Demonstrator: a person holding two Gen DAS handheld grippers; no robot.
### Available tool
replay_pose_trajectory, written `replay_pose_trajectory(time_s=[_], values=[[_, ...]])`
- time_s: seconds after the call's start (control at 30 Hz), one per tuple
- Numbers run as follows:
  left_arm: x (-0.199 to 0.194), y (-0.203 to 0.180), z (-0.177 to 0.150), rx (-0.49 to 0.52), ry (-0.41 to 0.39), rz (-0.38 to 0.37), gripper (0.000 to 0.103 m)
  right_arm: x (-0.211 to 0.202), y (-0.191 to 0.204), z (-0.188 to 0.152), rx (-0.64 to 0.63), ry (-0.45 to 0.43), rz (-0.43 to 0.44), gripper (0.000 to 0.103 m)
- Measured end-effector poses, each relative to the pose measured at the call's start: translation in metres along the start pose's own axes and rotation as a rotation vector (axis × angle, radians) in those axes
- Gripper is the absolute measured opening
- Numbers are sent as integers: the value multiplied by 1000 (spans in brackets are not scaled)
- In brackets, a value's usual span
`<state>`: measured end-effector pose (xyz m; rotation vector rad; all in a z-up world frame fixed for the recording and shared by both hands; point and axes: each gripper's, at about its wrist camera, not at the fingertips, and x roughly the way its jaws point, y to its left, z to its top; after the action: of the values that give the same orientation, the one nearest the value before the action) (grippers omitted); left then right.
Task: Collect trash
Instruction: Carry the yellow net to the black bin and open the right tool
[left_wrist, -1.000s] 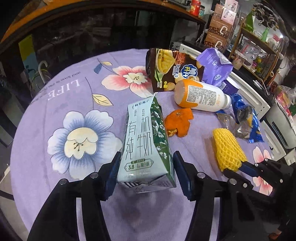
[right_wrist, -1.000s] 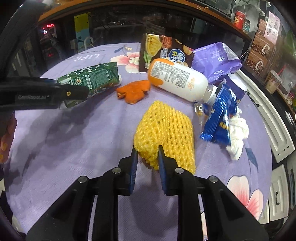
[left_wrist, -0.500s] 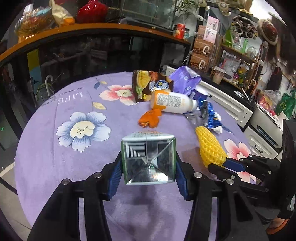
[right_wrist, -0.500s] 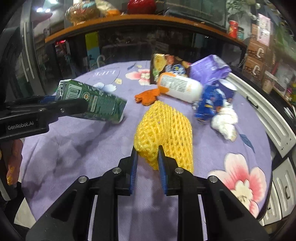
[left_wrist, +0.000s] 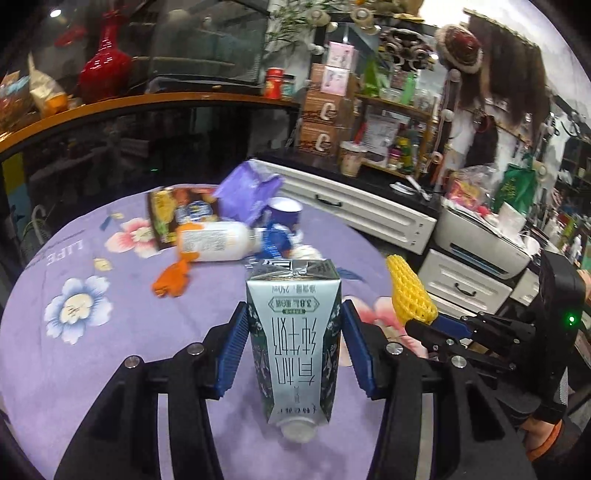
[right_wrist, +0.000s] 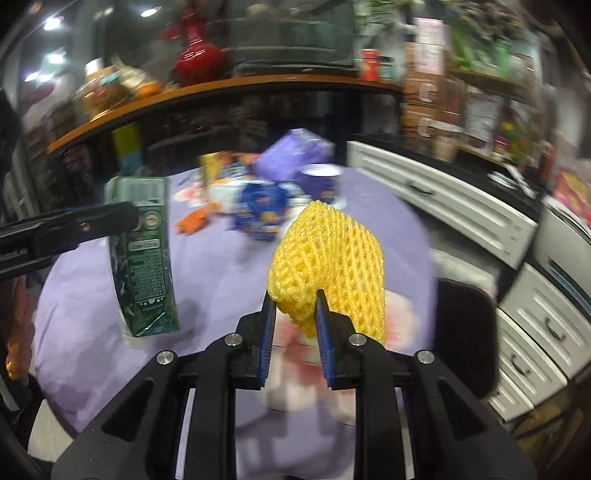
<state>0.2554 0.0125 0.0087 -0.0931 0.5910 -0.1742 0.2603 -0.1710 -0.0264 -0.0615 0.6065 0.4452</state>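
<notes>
Milk carton (left_wrist: 293, 332) and yellow foam fruit net (right_wrist: 328, 258), both lifted above the purple floral tablecloth (left_wrist: 92, 350).
Left gripper (left_wrist: 293, 345) clamps carton mid-span, cap downward; right gripper (right_wrist: 293, 332) pinches net's edge, nearly shut. Advice: keep both squeezes firm, carry level to the bin.

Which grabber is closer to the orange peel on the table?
Left. The left gripper, holding the milk carton, hangs just this side of the orange peel. The right gripper, clamping the yellow foam net, is farther off to the peel's right.
</notes>
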Motion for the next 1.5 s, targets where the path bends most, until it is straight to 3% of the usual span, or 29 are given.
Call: replay_pose_trajectory(time_s=[0.17, 0.33, 0.43, 0.6, 0.73, 0.9, 1.03, 1.1, 1.5], values=[[25, -47, 9, 42, 8, -78, 50, -8, -71, -5, 118, 10, -112, 22], [53, -83, 16, 67, 24, -128, 50, 13, -156, -26, 253, 87, -237, 22], [68, -101, 17, 84, 57, -156, 50, 34, -199, -45, 336, 145, -253, 22], [88, -129, 18, 117, 78, -176, 50, 82, -235, -65, 380, 246, -266, 22], [100, -146, 20, 116, 94, -209, 50, 120, -250, -79, 449, 305, -207, 22], [116, -168, 25, 138, 95, -215, 50, 160, -253, -89, 465, 349, -201, 23], [132, -178, 25, 143, 112, -214, 50, 176, -253, -91, 443, 366, -249, 41], [139, -181, 25, 146, 116, -211, 50, 176, -253, -93, 441, 367, -248, 51], [174, -194, 18, 158, 180, -194, 50, 120, -266, -85, 434, 260, -280, 57]])
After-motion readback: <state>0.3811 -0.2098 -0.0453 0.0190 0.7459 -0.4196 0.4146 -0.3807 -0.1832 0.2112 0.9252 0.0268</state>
